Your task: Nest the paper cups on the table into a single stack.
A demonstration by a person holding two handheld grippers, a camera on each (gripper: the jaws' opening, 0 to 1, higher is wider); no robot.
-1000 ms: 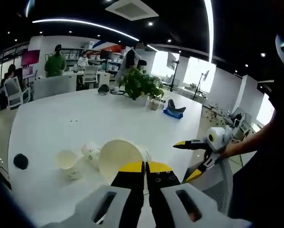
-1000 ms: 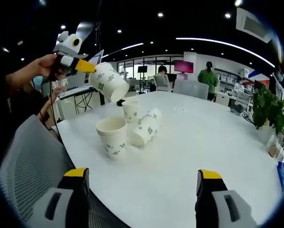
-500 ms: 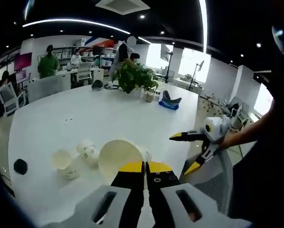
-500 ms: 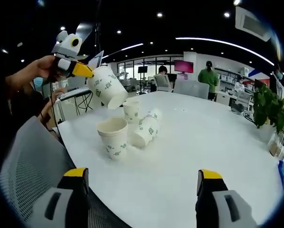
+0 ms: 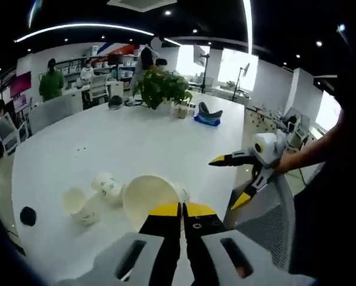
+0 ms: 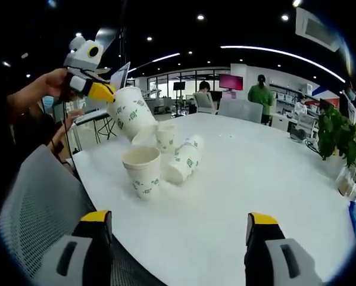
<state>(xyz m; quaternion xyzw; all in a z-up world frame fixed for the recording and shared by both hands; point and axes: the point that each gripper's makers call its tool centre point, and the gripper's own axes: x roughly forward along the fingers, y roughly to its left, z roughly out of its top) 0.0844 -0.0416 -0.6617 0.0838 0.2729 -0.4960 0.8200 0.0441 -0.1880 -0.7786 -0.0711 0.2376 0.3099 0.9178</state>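
My left gripper is shut on the rim of a white paper cup, held in the air with its mouth toward the camera. In the right gripper view that left gripper holds the green-printed cup tilted, just above and behind an upright cup near the table edge. A cup on its side and another upright cup sit behind. In the left gripper view an upright cup and a tipped cup rest on the white table. My right gripper stands open with nothing in it, also seen as the right gripper.
A grey mesh chair stands at the table's near edge. A potted plant, a blue item and a small black object lie on the table. People sit at desks far behind.
The left gripper has lowered the held cup and tipped it closer to the upright cup by the table edge. The right gripper has stayed open and still.
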